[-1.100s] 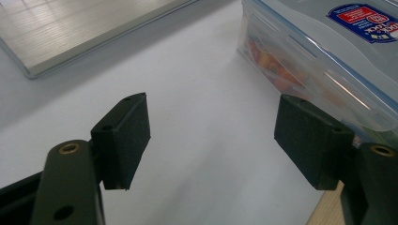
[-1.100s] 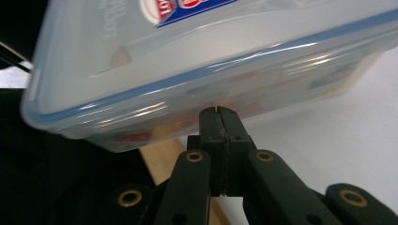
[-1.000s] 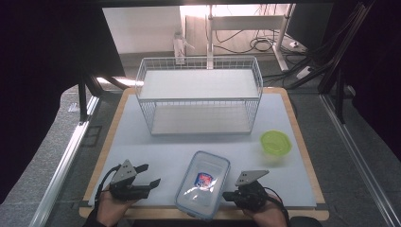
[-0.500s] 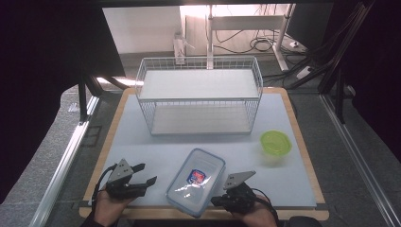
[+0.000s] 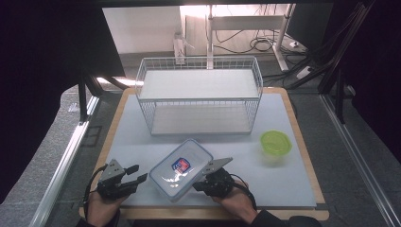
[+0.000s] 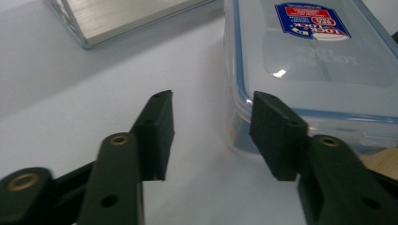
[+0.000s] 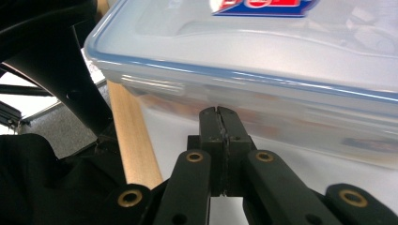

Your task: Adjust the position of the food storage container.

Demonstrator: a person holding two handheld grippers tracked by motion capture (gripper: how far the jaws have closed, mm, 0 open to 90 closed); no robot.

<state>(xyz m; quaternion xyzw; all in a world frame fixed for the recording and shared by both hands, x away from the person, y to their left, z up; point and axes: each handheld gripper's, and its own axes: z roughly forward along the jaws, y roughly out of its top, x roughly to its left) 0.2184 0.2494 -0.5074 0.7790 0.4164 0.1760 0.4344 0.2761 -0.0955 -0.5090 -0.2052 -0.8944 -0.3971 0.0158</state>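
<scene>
The clear rectangular plastic box with blue-edged lid (image 5: 181, 169) lies with its long axis from 7 to 1 o'clock. The left tongs (image 5: 137, 174) have just been closing, half open around nothing; the right tongs (image 5: 197, 185) are fully closed at its side.

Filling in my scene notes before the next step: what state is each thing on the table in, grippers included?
Clear container: lid on, lying askew near the table's front edge.
Left gripper: jaws apart, have just been closing, nothing between them; one pad beside the container's corner.
Right gripper: jaws shut together, tips against the container's side wall.
Wire basket: upright, nothing inside.
Green bowl: upright, apart from the rest.
</scene>
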